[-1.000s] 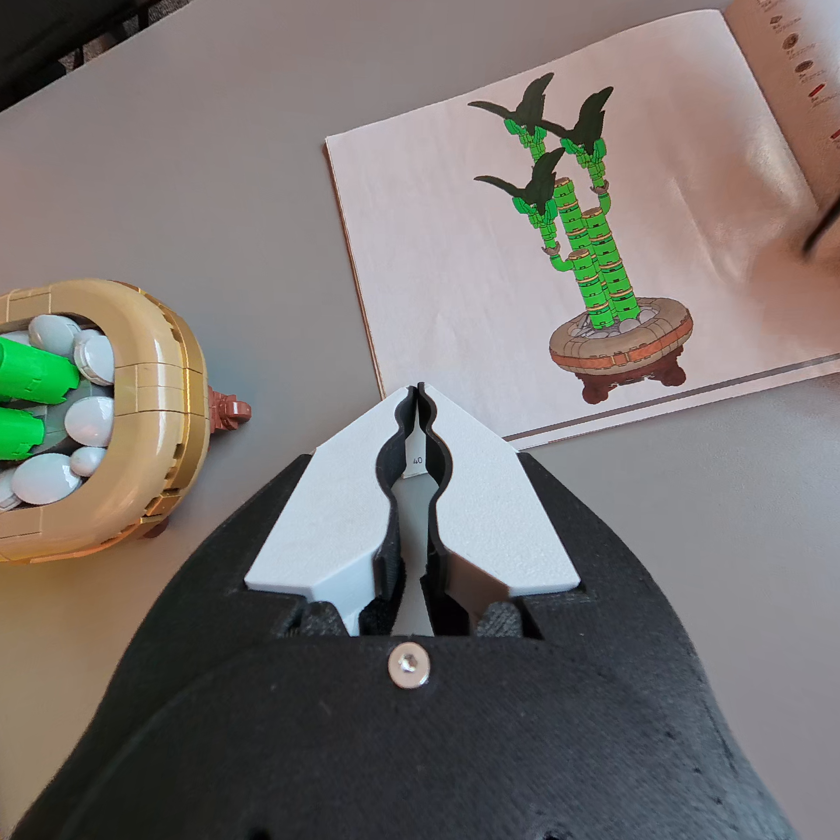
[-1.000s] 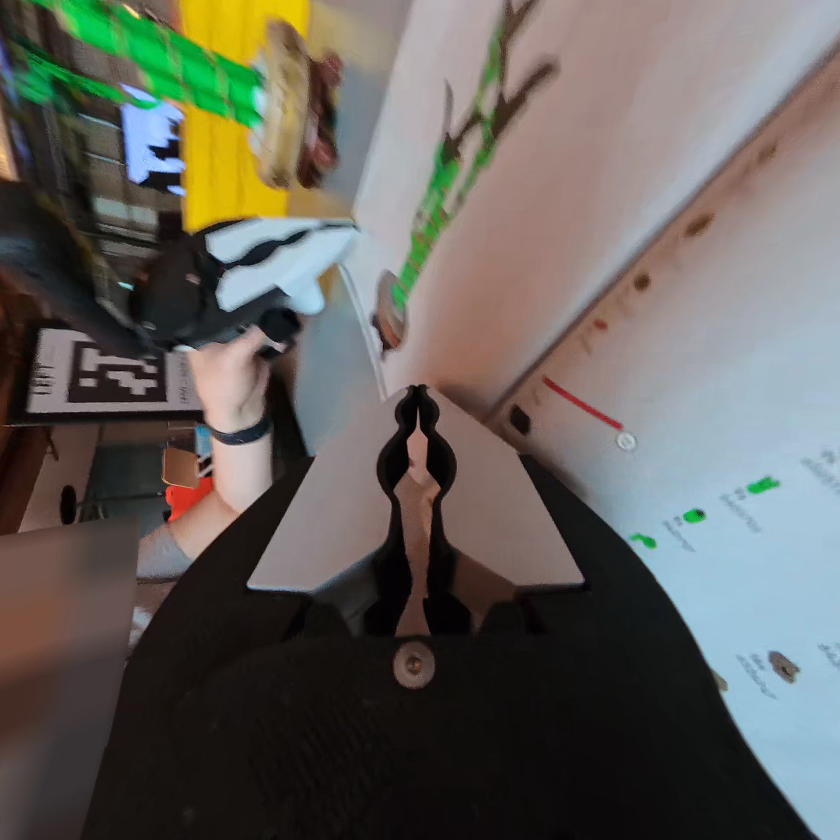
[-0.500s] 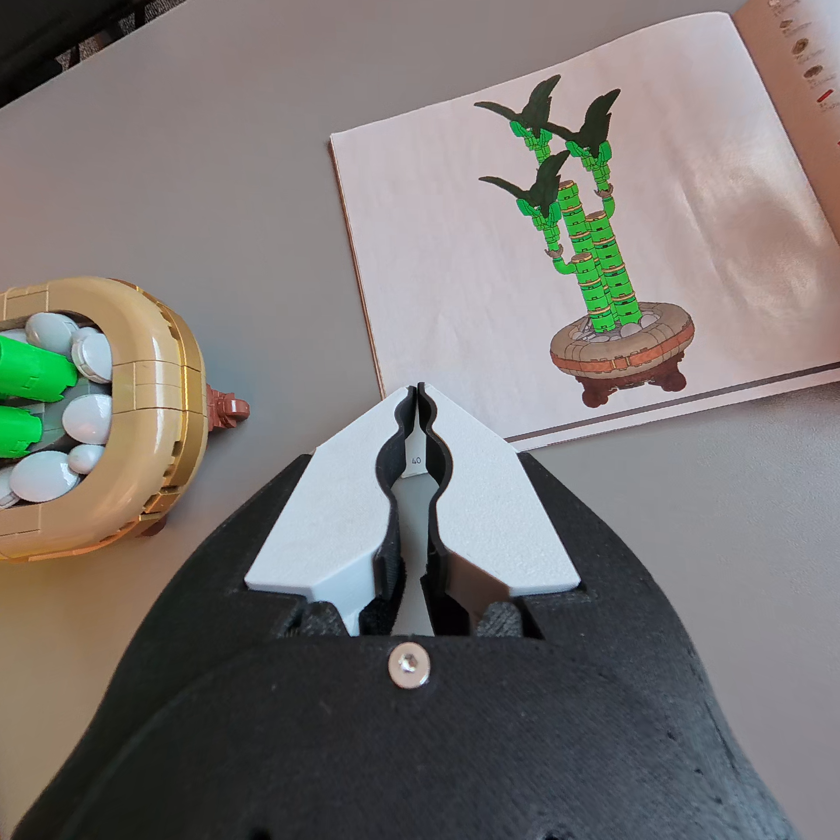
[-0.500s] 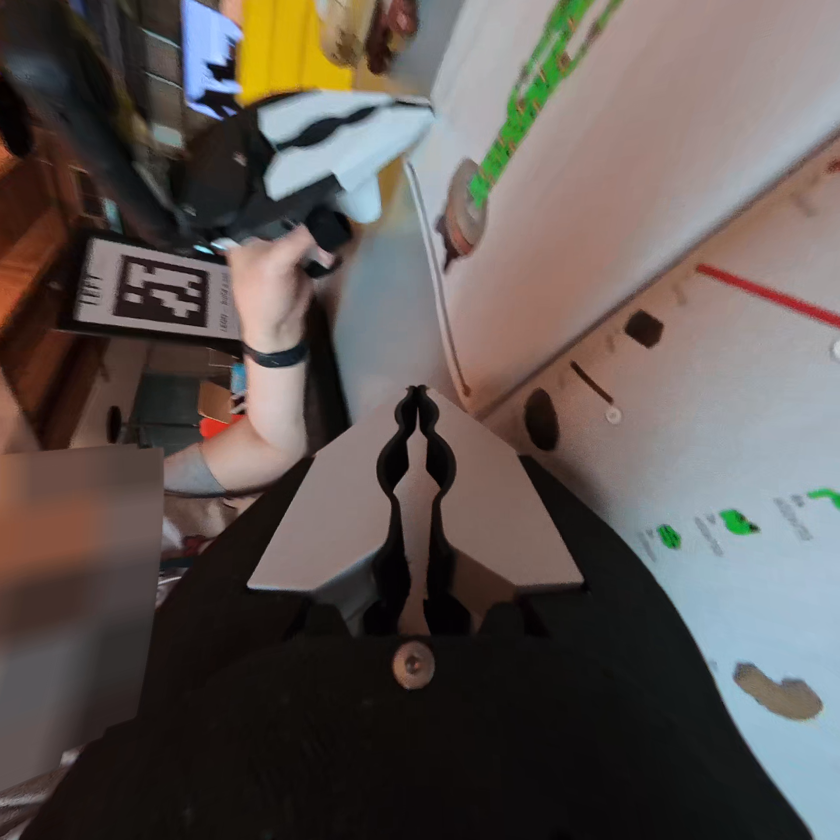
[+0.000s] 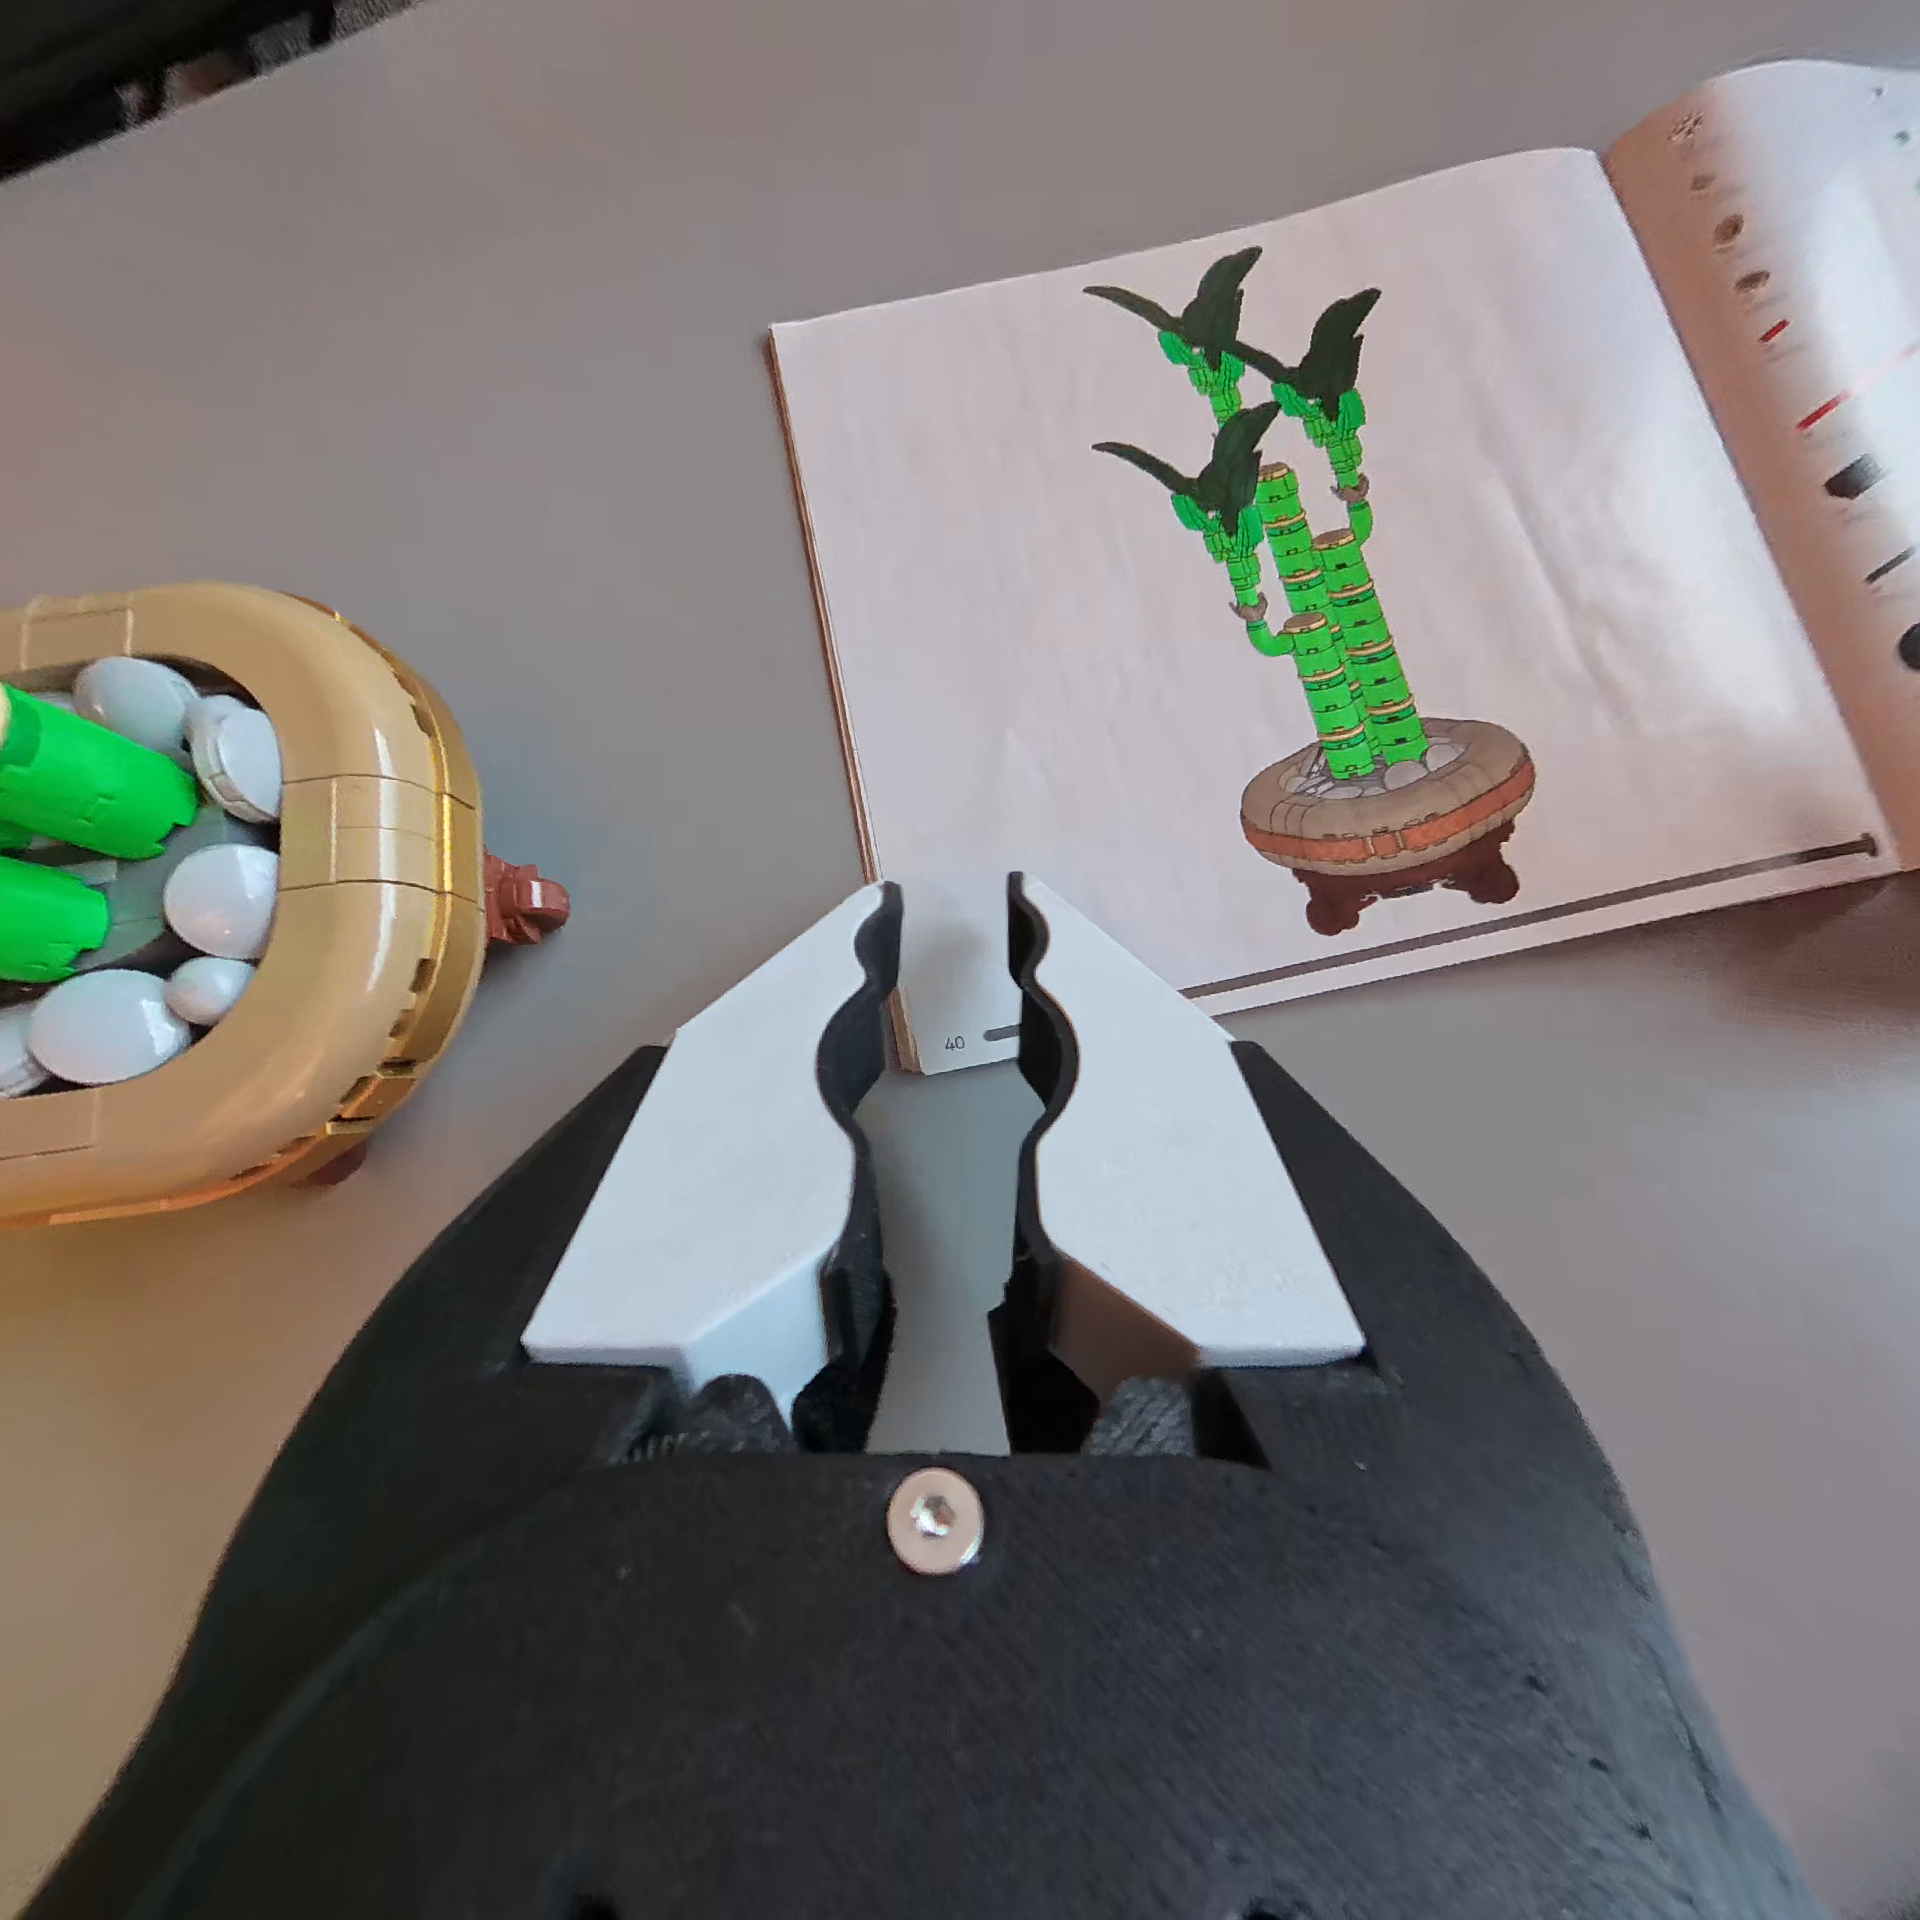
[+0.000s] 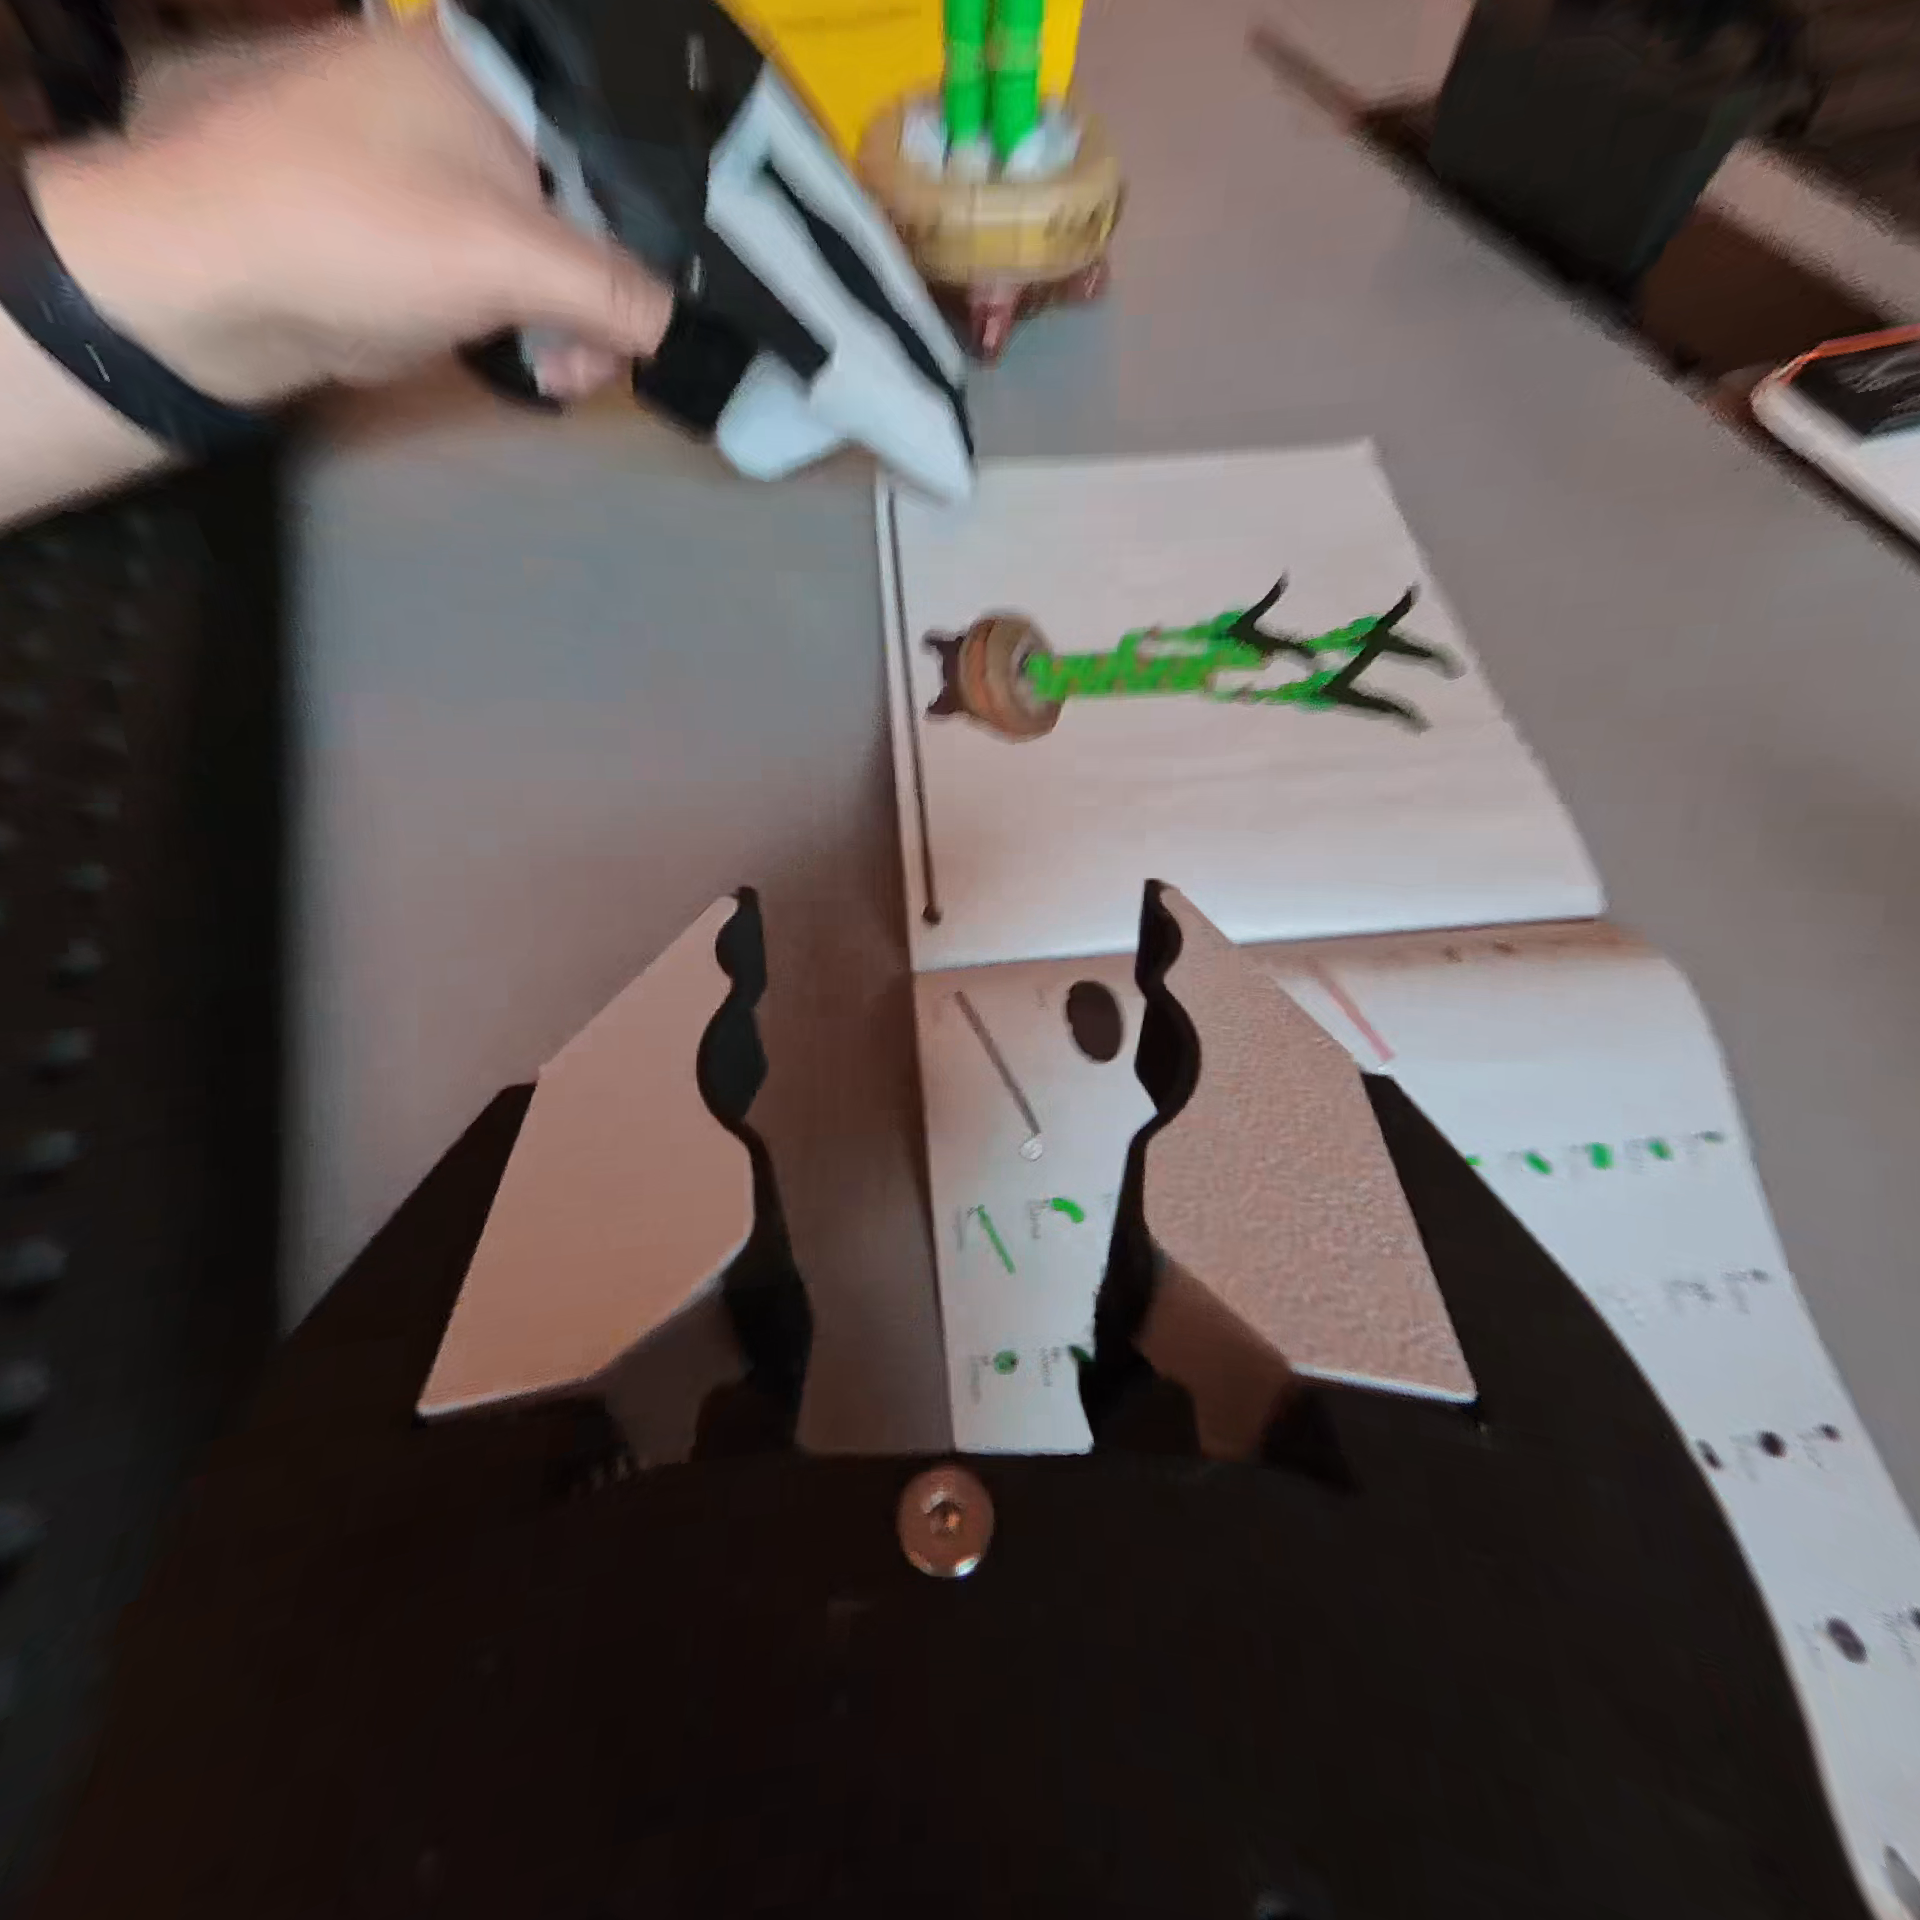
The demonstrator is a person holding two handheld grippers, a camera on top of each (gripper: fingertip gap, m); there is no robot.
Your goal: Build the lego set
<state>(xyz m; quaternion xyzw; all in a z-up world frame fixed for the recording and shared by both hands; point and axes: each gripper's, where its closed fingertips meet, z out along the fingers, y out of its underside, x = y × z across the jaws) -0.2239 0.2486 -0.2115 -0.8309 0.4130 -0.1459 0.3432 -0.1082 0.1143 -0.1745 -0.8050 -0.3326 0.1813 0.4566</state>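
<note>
Both our grippers, left [image 5: 954,904] and right [image 6: 943,914], parted, holding nothing. Risk: knocking the plant pot [image 5: 343,831] over, or creasing the booklet [image 5: 1039,582].

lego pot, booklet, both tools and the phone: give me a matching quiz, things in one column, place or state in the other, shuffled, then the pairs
Things:
1. lego pot
2. instruction booklet
3. left tool
4. right tool
5. phone

Place or state:
A. jaws wide apart, over the booklet's near corner
B. lies open, showing the finished plant
C. tan rim, pale stones and green stalks inside
D. jaws slightly apart, at the booklet's numbered corner
E. at the table's far right edge

Pairs: 1-C, 2-B, 3-D, 4-A, 5-E
</note>
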